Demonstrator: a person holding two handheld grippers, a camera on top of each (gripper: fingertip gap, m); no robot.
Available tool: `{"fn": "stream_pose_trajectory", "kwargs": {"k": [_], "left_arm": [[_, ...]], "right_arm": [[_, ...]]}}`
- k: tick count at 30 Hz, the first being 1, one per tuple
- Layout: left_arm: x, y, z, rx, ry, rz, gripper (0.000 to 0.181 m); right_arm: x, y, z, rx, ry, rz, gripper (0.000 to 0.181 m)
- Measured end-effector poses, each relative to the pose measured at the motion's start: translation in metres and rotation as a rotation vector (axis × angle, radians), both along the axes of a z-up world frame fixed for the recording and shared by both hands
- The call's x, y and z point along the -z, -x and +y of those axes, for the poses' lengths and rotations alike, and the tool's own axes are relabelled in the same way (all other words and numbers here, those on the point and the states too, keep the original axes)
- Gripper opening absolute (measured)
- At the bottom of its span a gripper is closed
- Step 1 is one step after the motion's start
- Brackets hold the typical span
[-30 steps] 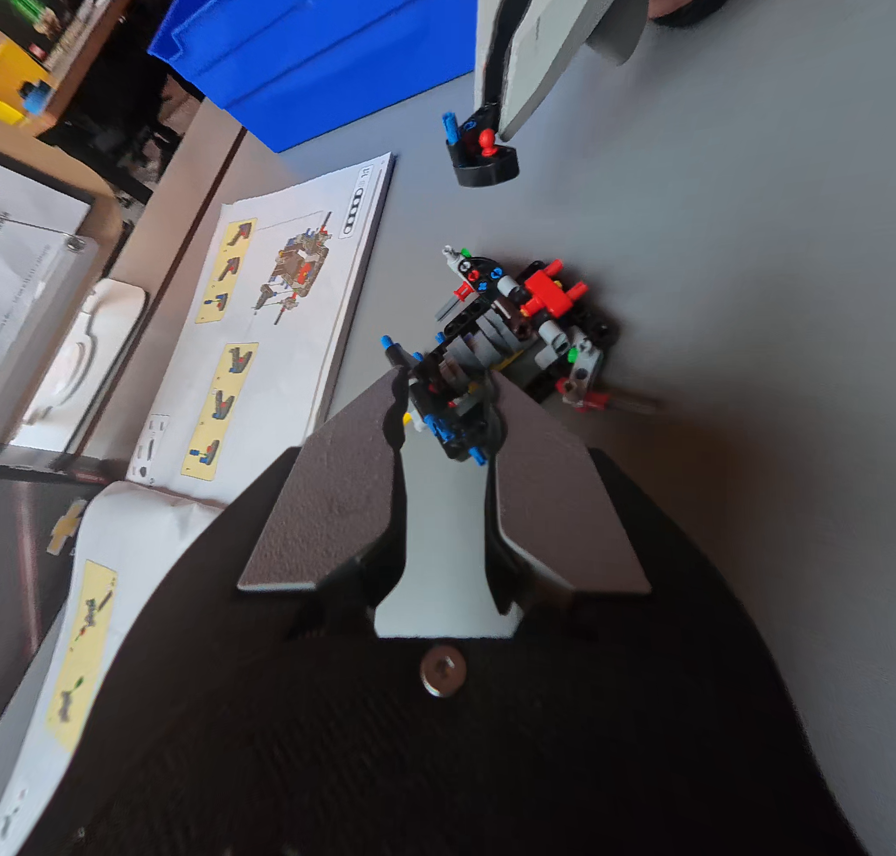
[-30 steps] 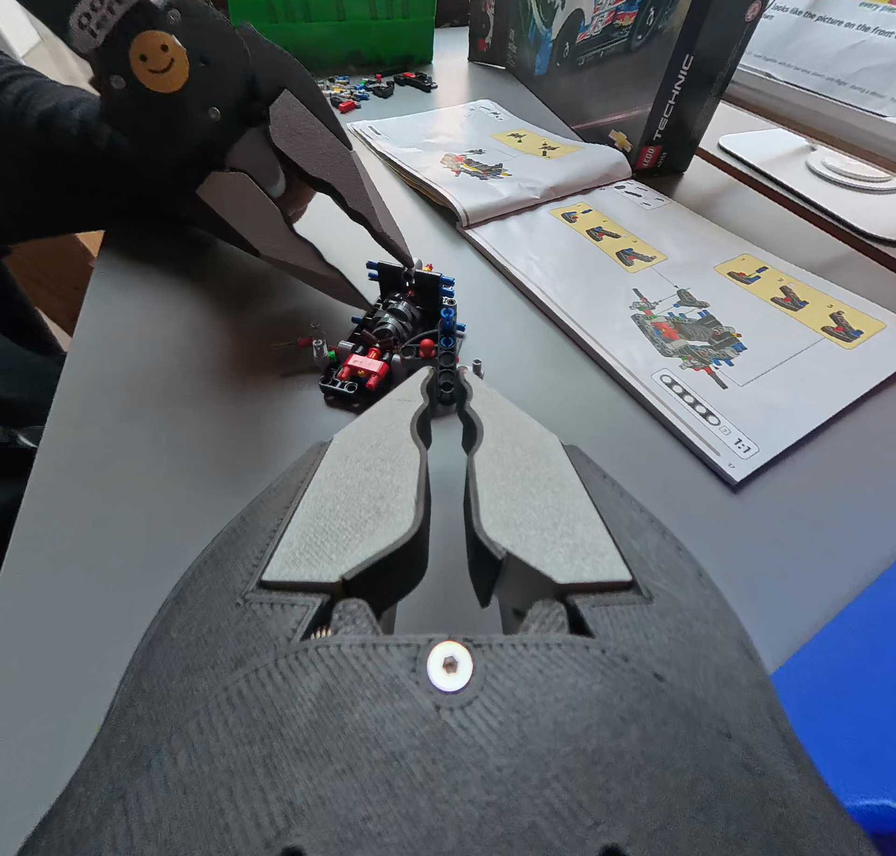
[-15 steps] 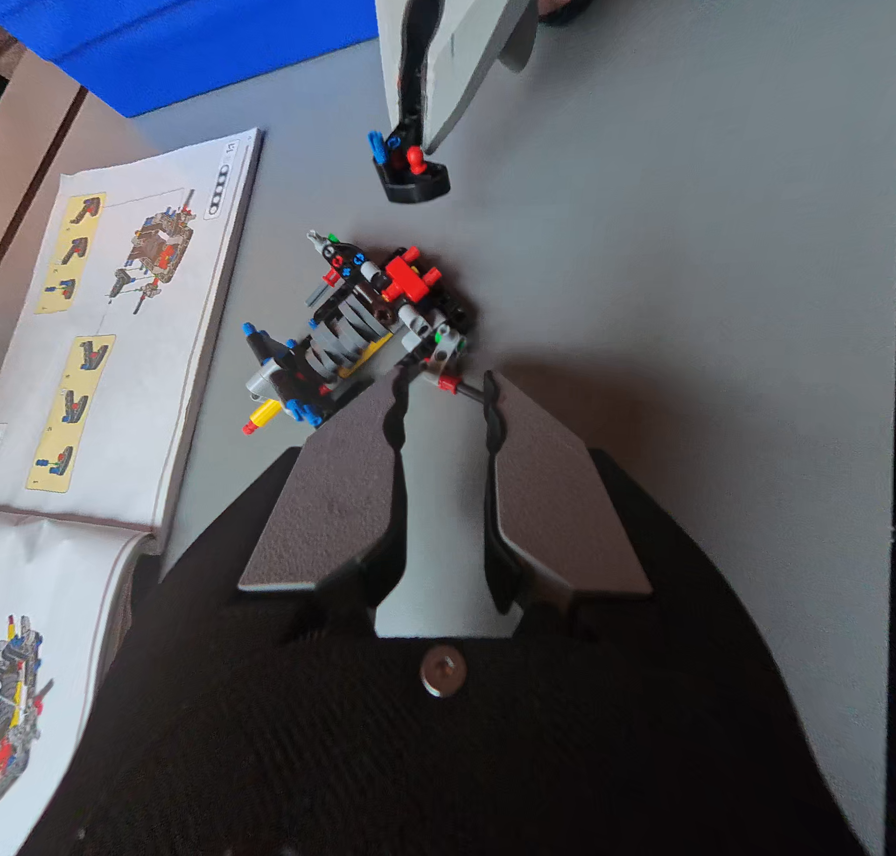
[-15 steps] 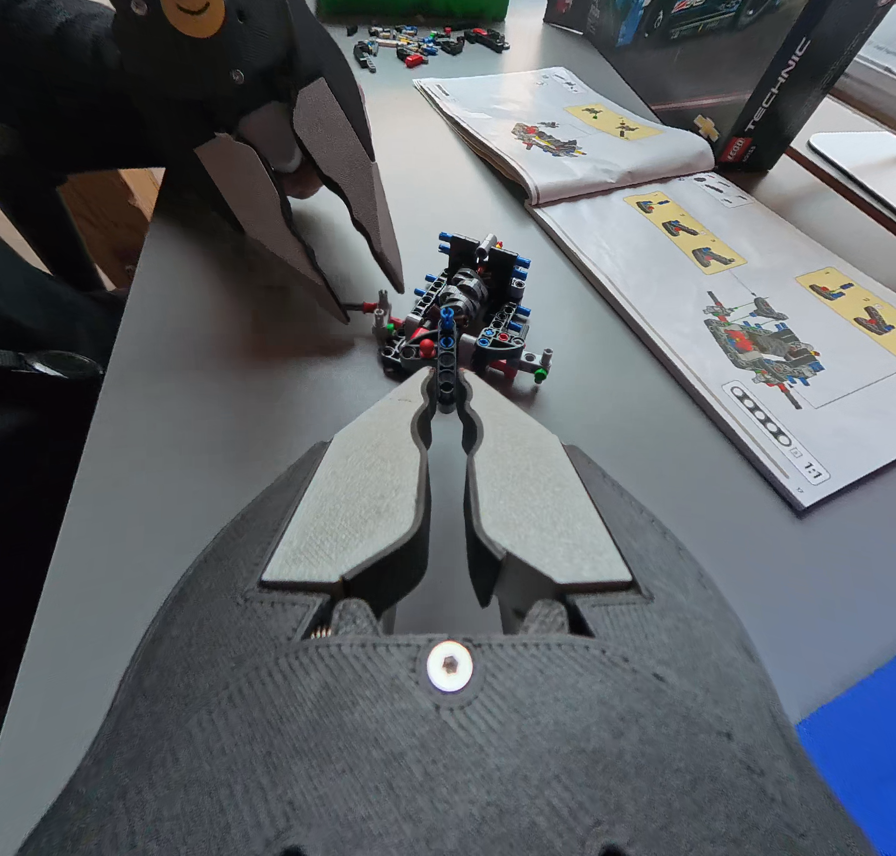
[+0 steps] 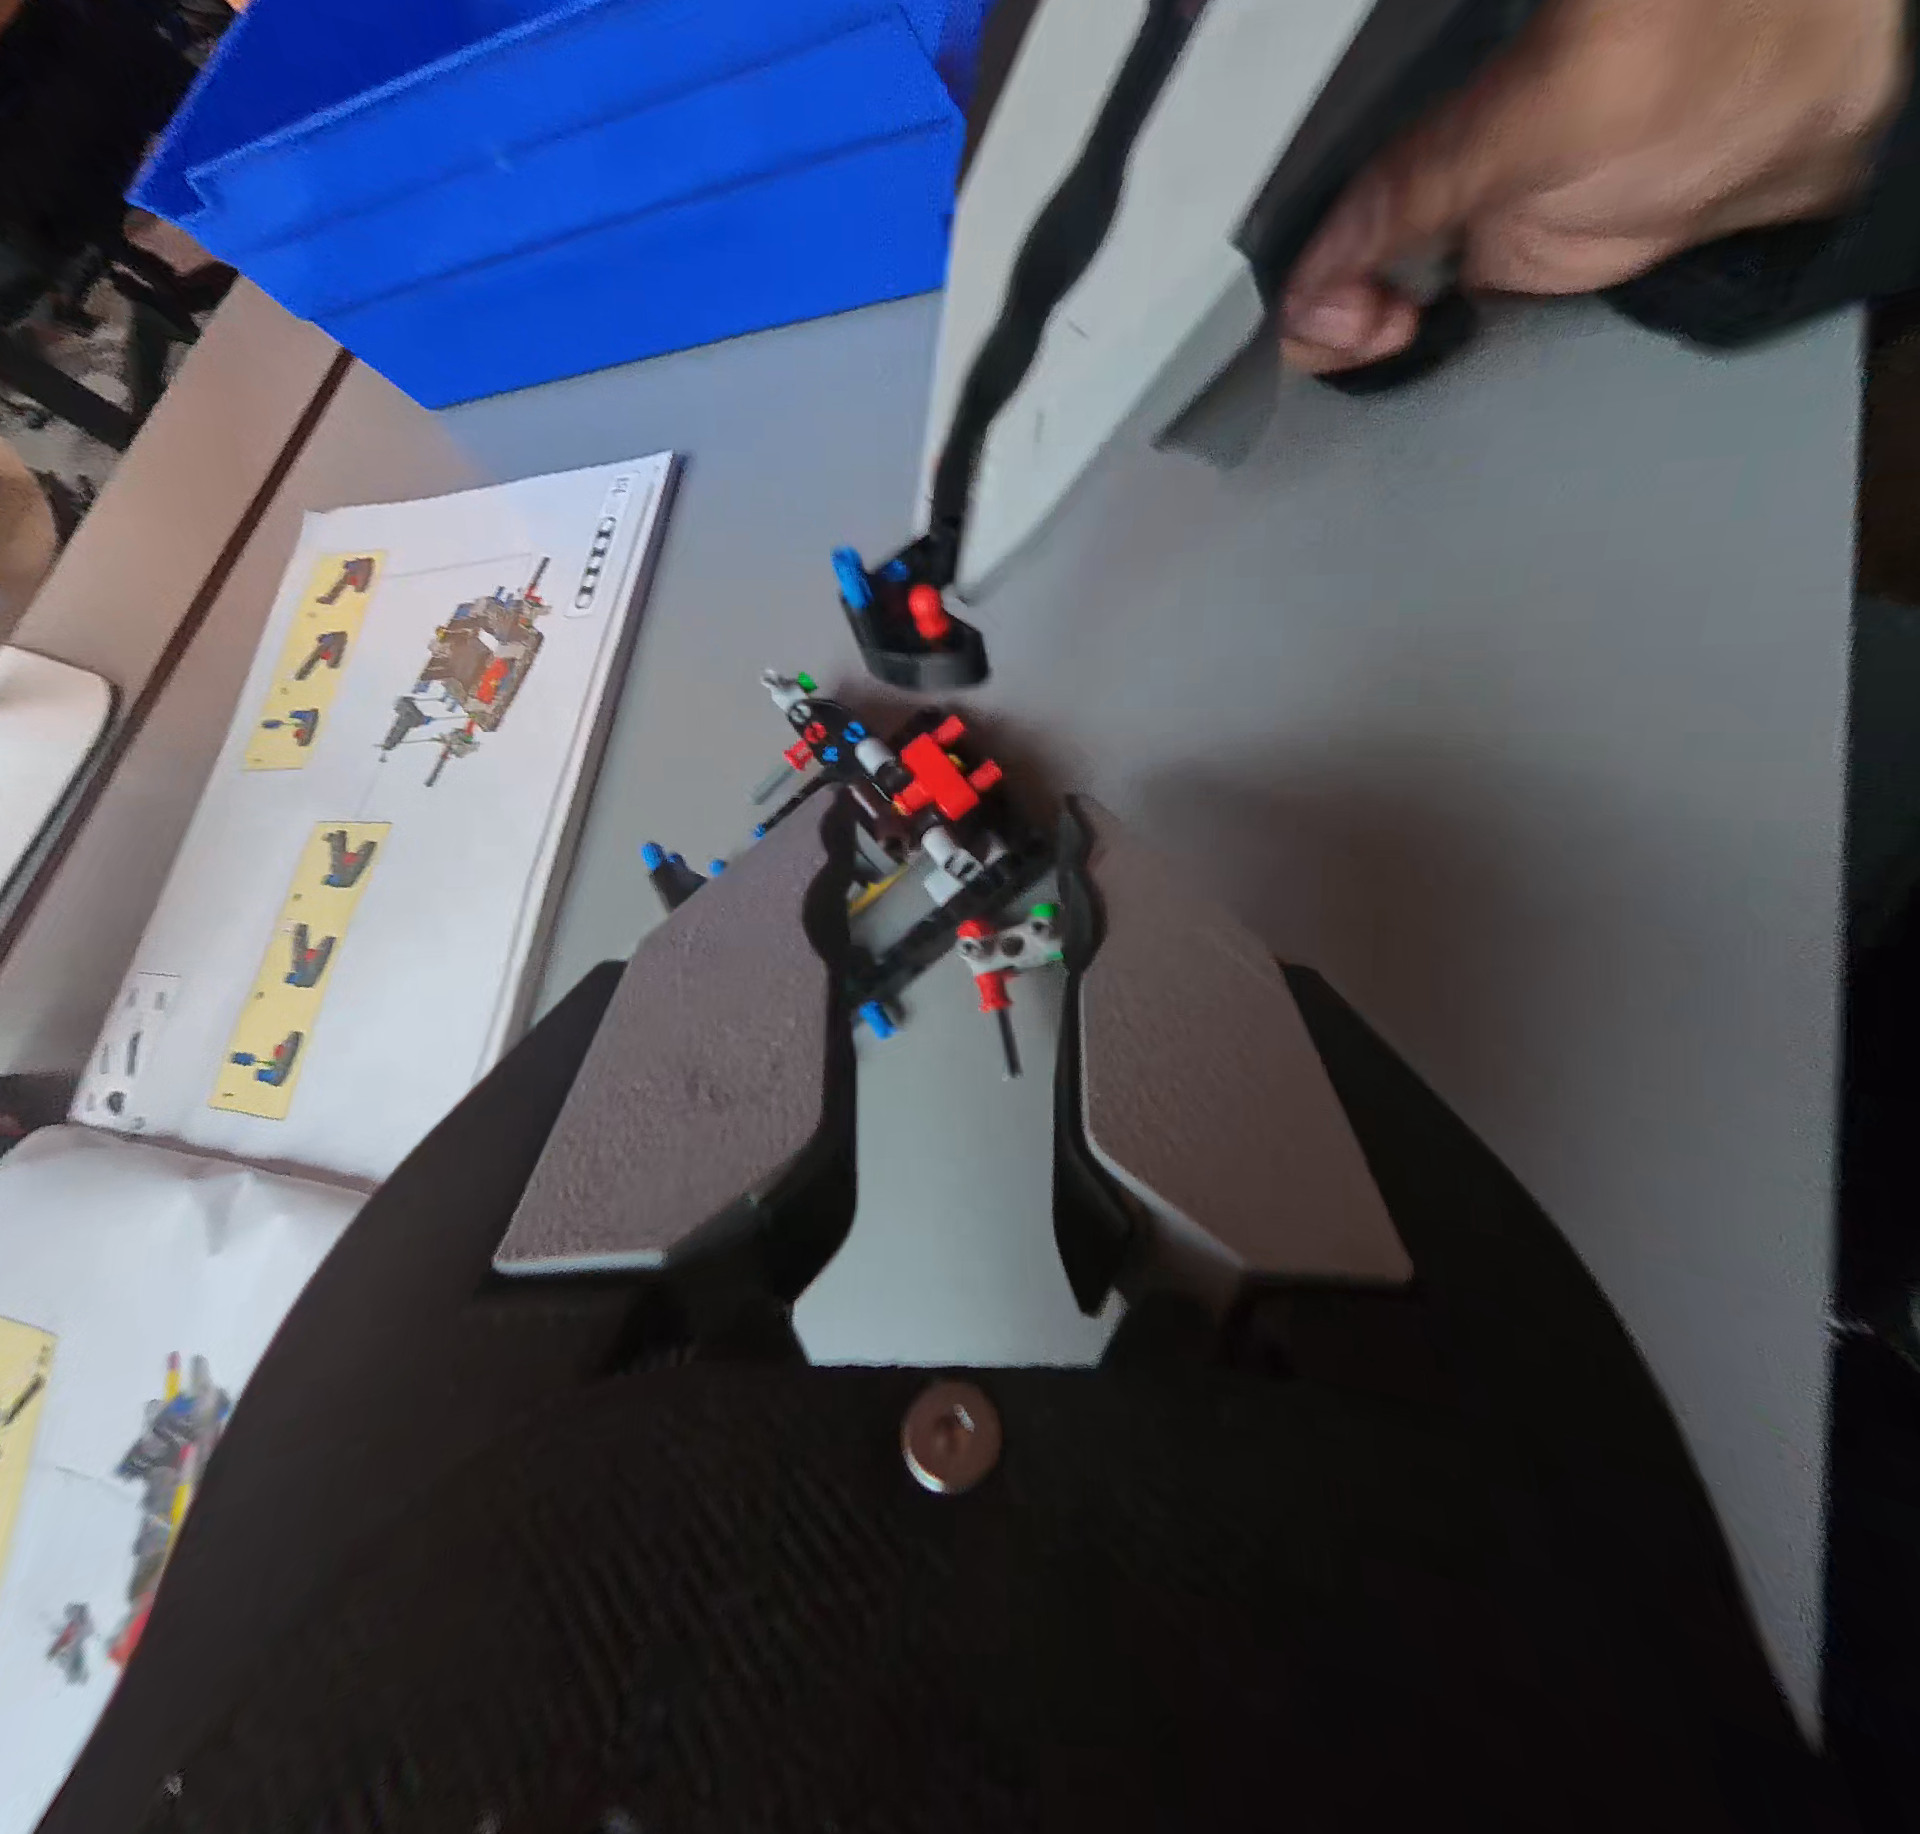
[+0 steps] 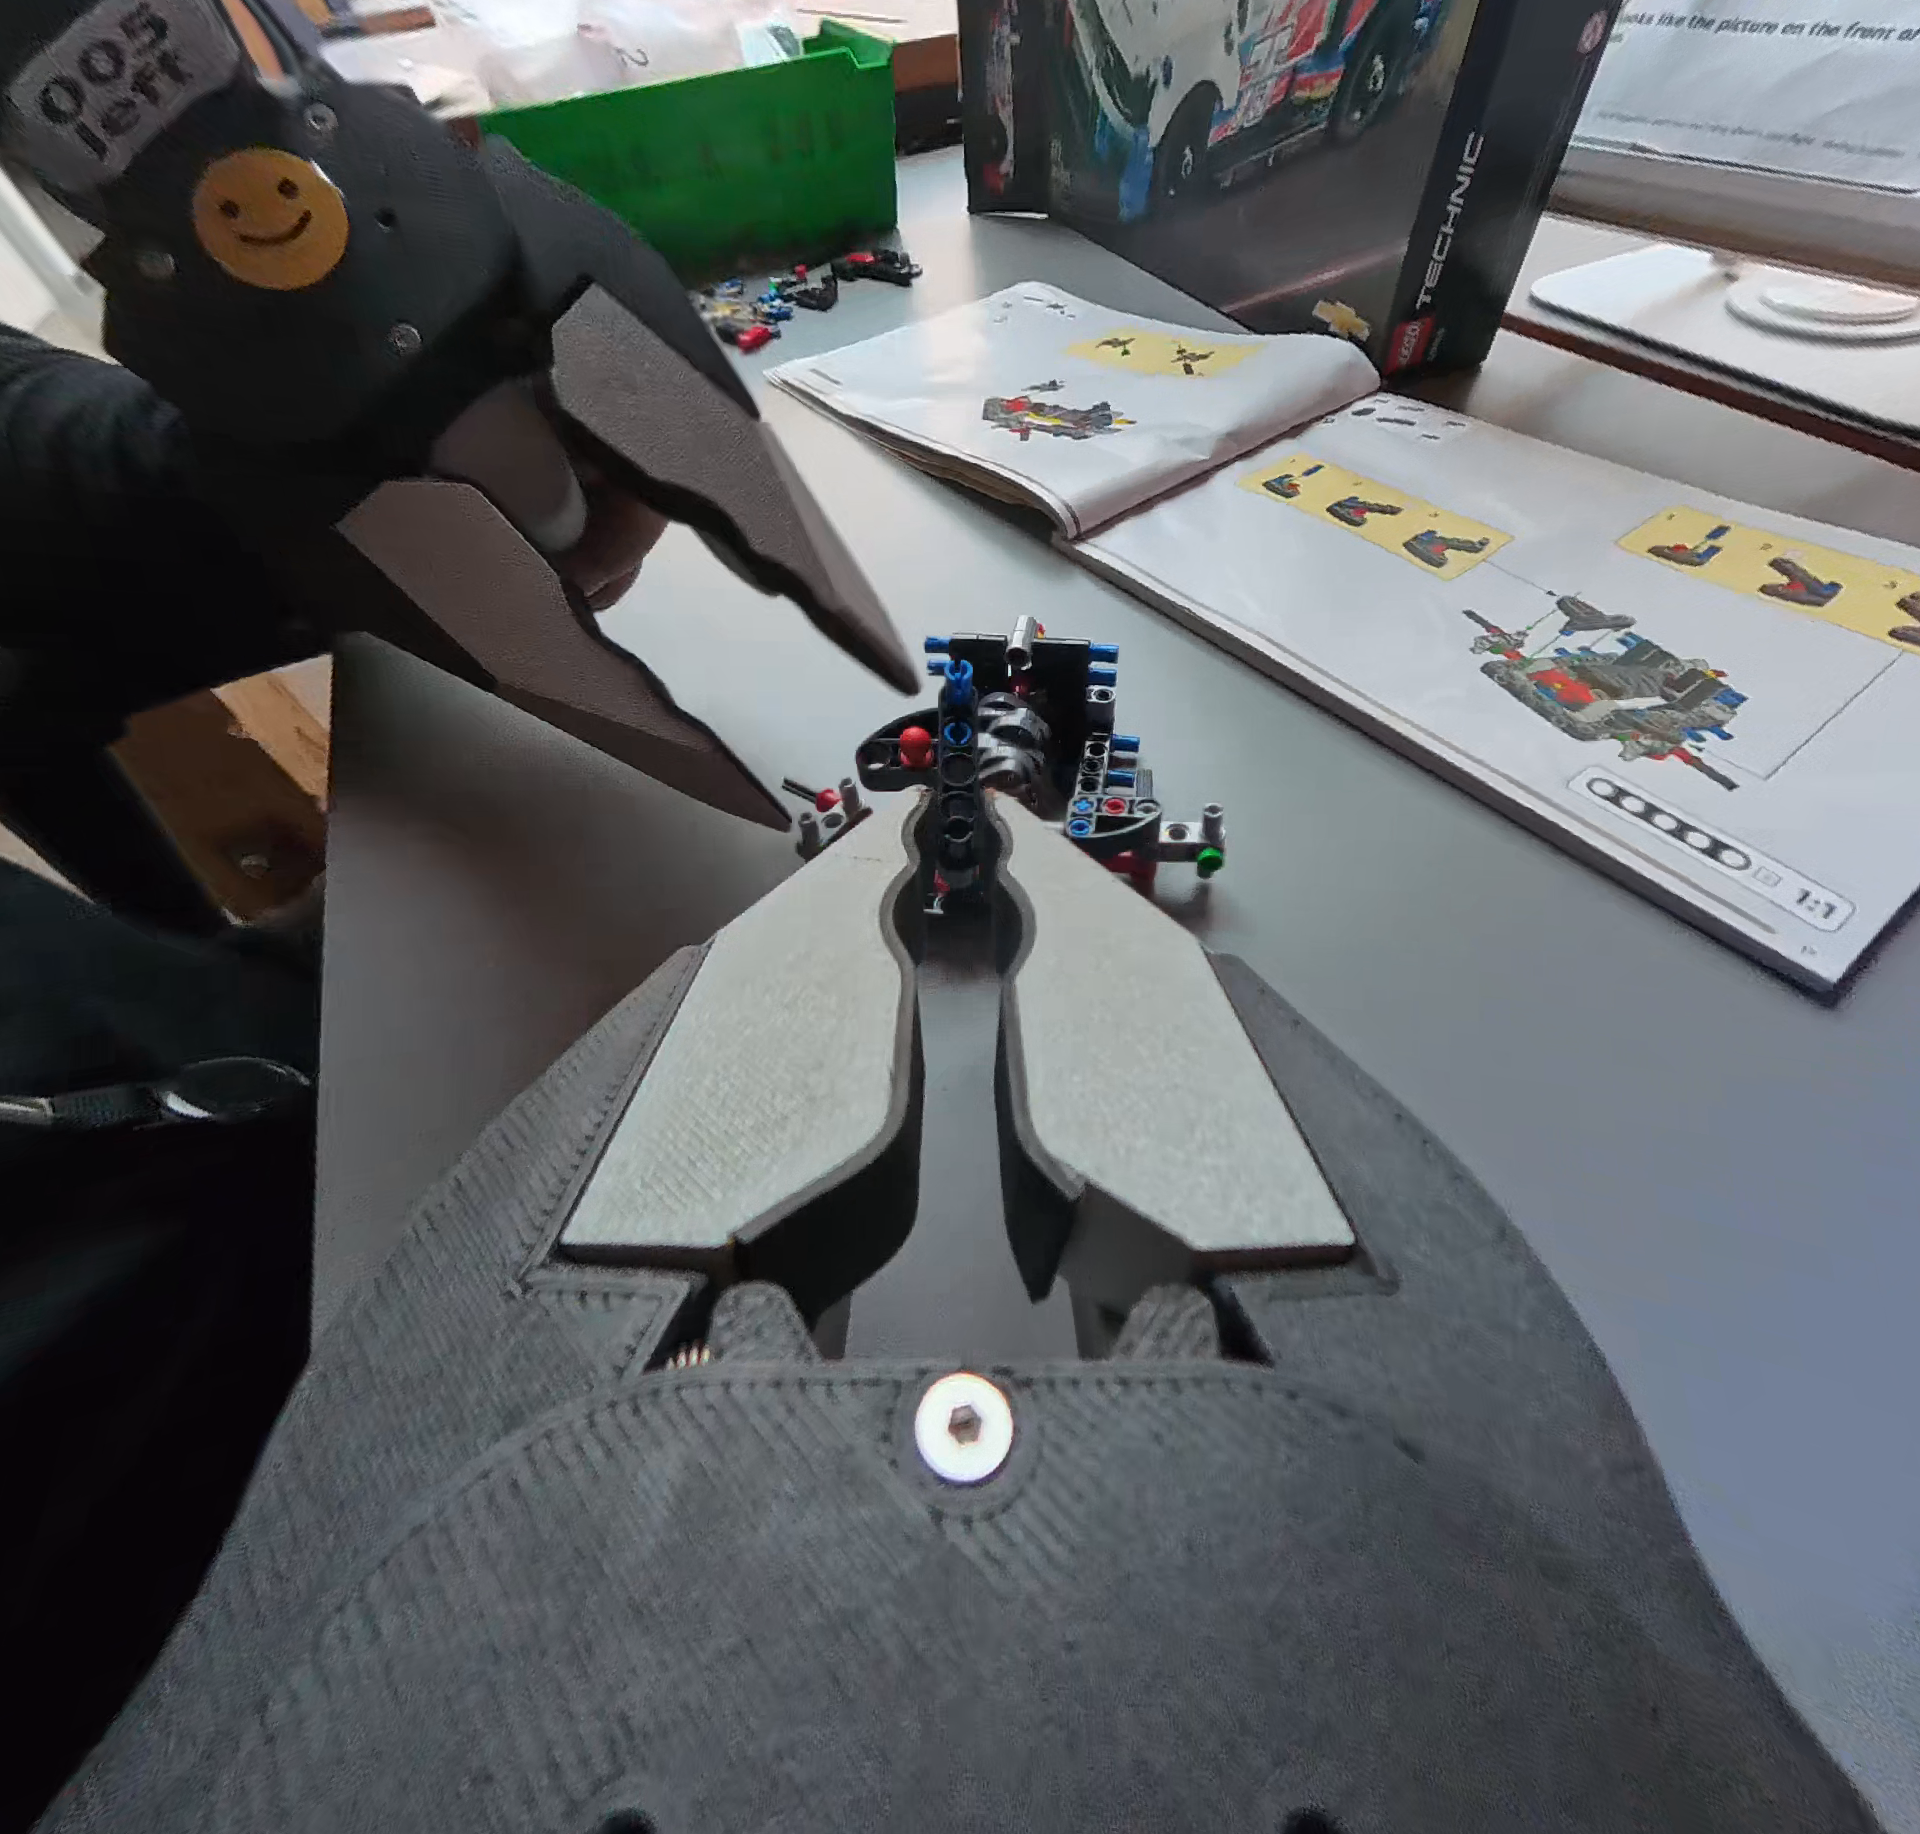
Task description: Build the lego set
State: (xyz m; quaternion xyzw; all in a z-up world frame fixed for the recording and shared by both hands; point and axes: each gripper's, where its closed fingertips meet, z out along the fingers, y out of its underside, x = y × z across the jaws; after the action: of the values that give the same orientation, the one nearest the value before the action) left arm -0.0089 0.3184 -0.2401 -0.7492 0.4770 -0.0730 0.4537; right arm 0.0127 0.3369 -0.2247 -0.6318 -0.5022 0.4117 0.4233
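The dark-padded left tool [image 5: 951, 885] has moved to straddle, jaws apart, the black-and-red lego chassis [image 5: 914, 818] on the grey desk [image 5: 1455, 745], apparently to steady it, while the grey-padded right tool [image 6: 961, 849] pinches a black pinned beam piece [image 6: 956, 745] just above for fitting.

Black ribbed left gripper [image 5: 951, 911], brown pads, yellow smiley; grey right gripper [image 6: 961, 854], pale pads, silver screws; black sleeves.
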Motion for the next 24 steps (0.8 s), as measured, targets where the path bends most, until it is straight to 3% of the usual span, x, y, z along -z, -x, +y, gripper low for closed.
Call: {"fn": "stream_pose_trajectory", "kwargs": {"k": [2,7,15,19,21,24], "left_arm": [[0.000,-0.002,0.011,-0.004,-0.041,0.038,0.039],[0.010,-0.014,0.006,0.073,-0.116,0.104,0.021],[0.013,-0.010,0.008,0.074,-0.134,0.094,0.013],[0.017,-0.011,0.005,0.141,-0.141,0.109,0.012],[0.021,-0.020,-0.011,0.277,-0.081,0.057,0.012],[0.017,-0.021,-0.018,0.333,-0.029,-0.012,0.012]], "right_arm": [[0.003,0.004,-0.004,0.066,0.002,-0.039,0.003],[0.007,0.007,-0.022,0.145,0.038,-0.037,0.003],[0.014,0.012,-0.034,0.124,-0.078,-0.103,0.010],[0.016,0.013,-0.043,0.053,-0.105,-0.121,0.018],[0.014,0.012,-0.050,-0.008,-0.113,-0.106,0.027],[0.008,0.011,-0.064,-0.120,-0.105,-0.056,0.037]]}}
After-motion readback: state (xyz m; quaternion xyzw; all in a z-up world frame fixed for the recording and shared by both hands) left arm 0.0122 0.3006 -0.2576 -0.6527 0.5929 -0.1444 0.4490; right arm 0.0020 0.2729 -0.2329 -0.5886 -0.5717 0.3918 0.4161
